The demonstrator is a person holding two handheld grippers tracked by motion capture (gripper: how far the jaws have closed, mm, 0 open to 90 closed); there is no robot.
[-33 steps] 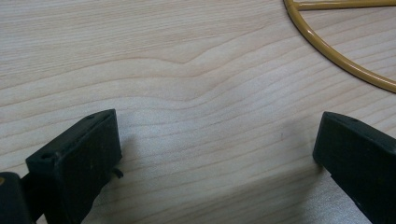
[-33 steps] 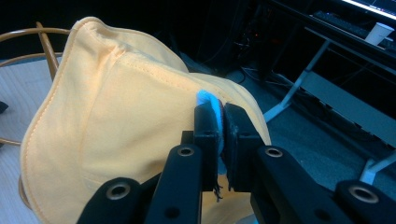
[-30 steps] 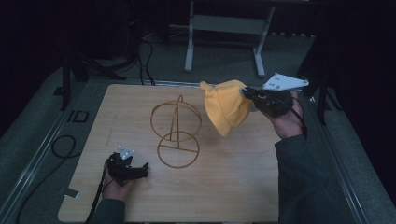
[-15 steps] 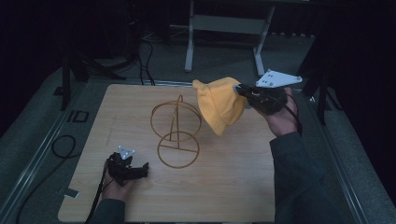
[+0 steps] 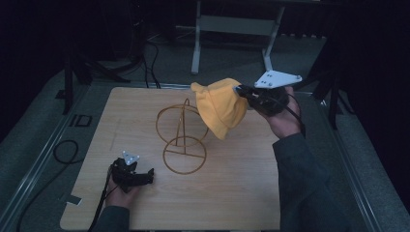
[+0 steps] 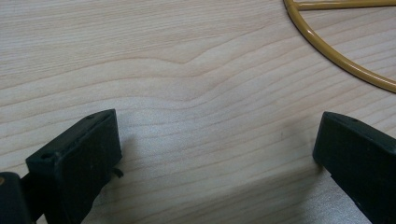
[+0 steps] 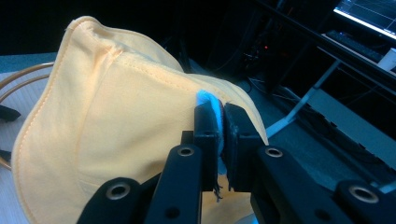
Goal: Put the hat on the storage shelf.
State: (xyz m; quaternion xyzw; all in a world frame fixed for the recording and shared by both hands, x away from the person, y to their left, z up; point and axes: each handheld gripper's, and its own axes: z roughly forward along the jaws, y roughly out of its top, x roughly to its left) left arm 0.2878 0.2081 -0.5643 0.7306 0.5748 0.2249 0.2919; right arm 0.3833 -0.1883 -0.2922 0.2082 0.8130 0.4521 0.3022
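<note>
A yellow cloth hat [image 5: 220, 107] hangs in the air beside the top ring of a gold wire stand [image 5: 183, 143] on the wooden table [image 5: 241, 193]. My right gripper [image 5: 240, 90] is shut on the hat's edge, and in the right gripper view the hat [image 7: 107, 121] is pinched between the right gripper's [image 7: 220, 112] black jaws. My left gripper [image 5: 147, 176] rests on the table near the front left, its jaws wide apart. In the left gripper view the left gripper [image 6: 215, 140] has bare wood between its fingers, with the stand's base ring [image 6: 336, 56] ahead.
A grey metal frame [image 5: 232, 29] stands on the floor beyond the table's far edge. Cables [image 5: 67, 150] lie on the floor at the left. Dark surroundings close in on all sides.
My right gripper has carried the hat leftward and slightly up, closer to the stand's top ring. The left gripper has stayed where it was.
</note>
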